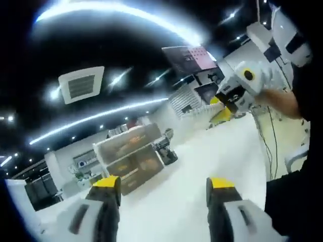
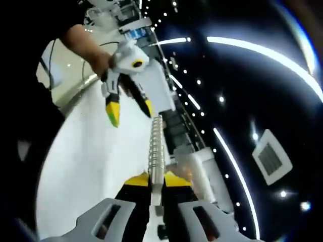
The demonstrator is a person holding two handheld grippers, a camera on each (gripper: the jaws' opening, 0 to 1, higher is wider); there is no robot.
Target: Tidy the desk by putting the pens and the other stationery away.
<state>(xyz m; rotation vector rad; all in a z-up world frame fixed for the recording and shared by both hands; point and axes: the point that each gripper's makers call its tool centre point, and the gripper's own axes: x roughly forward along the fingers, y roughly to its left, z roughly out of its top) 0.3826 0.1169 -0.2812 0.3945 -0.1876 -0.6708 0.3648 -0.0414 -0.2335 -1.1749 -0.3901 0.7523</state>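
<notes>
A silvery ribbed pen (image 2: 157, 146) sticks forward out of my right gripper (image 2: 154, 181), whose yellow-tipped jaws are shut on it above the white desk (image 2: 91, 166). In the left gripper view my left gripper (image 1: 164, 184) stands open over the desk (image 1: 202, 161), nothing between its jaws. The right gripper (image 1: 225, 104) shows at the upper right there, held by a person's hand. In the right gripper view the left gripper (image 2: 130, 110) hangs open at the upper left.
A translucent drawer organiser (image 1: 132, 156) stands on the desk ahead of the left gripper, with a small dark object (image 1: 167, 152) beside it. The organiser (image 2: 202, 174) also appears just right of the pen. Cables (image 1: 267, 141) hang at the desk's right edge.
</notes>
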